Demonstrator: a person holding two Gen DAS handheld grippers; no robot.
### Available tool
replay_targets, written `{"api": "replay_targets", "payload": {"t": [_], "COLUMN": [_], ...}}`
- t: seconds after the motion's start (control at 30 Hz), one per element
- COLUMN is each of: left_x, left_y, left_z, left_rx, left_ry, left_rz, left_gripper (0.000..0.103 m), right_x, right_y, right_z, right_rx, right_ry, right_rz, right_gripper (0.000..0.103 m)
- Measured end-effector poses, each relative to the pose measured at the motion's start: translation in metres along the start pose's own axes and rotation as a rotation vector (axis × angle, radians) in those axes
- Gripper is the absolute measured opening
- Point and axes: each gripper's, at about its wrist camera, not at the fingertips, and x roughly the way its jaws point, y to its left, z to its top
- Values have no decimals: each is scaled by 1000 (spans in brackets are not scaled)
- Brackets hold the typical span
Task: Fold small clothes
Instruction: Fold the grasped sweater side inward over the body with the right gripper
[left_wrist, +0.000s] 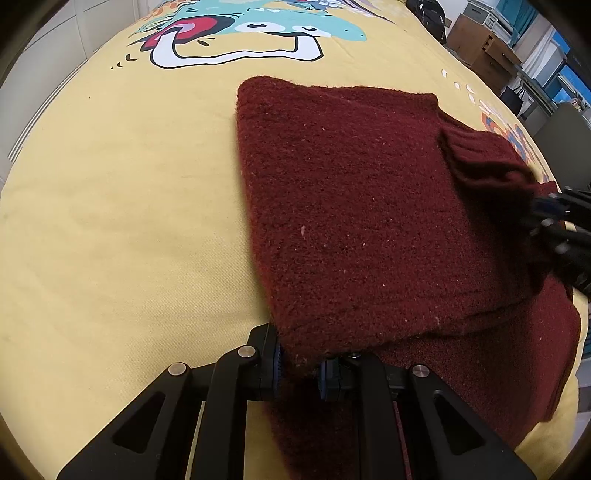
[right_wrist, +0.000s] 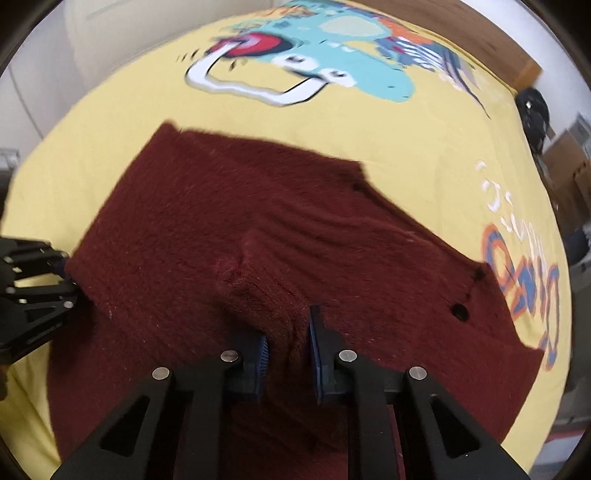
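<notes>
Folding looks partly done, by my reading: the dark red knitted sweater (left_wrist: 369, 221) lies on a yellow bedspread (left_wrist: 110, 221) printed with a cartoon design, toward the near right part of the bed, and one portion of it is already doubled over the rest, since a second layer shows beneath the top panel at the near right. The ribbed sleeve (left_wrist: 484, 162) has not been laid flat yet, so at least that tuck and probably a final fold across the body remain. The left hand-held gripper (left_wrist: 299, 365) is pinching the near edge of the top layer, its blue pads (left_wrist: 277, 363) pressed tight on the knit. The right hand-held gripper (right_wrist: 286, 349) has a raised ridge of ribbed fabric between its pads (right_wrist: 262, 350), which press on it from both sides, so I take it as gripping the sleeve or a fold near it. The left wrist view is sharp and gives the clean outline of the folded panel, its straight far edge and left edge, and the lower layer sticking out at the right; the other tool shows there only as a dark blurred shape at the right margin. The right wrist view is smeared, yet it alone shows the bunched ridge held by the right tool, two small dark buttons (right_wrist: 460, 312) near the garment's right edge, and the left tool (right_wrist: 72, 280) at the sweater's left edge. Boxes and shelving beyond the bed's far right corner appear only in the left view.
</notes>
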Motion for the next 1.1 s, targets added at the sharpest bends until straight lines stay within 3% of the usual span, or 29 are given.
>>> {"api": "replay_targets", "payload": {"t": [0.23,0.33,0.43,0.67,0.87,1.03,1.1], "left_x": [-8,-13,-15,-16,-2,1,2], "left_y": [-8,-11,-15,-29,-32,-30,-29], "left_z": [-5,-7,-8,-6,-1,3,2], "left_rx": [38,45,51,61,67,41,34], "left_ry": [-9,-19,-26,-20,0,-8,-6], "left_rz": [33,46,55,62,88,101,97], "left_gripper": [12,12,12,12,12,15,16], "right_x": [-46,-51,-47,-23,-10,-16,-17], "right_y": [-84,-115,-144,-167,-163,-170,-174], "right_z": [-32,-53,-81,-130,-138,-147,-152], "right_rx": [256,306,392,502,482,507,517], "right_ry": [-79,-73,-44,10,13,-4,7], "right_rz": [7,-53,-43,-16,-38,-78,-100], "right_gripper": [16,11,11,10,11,41,59]}}
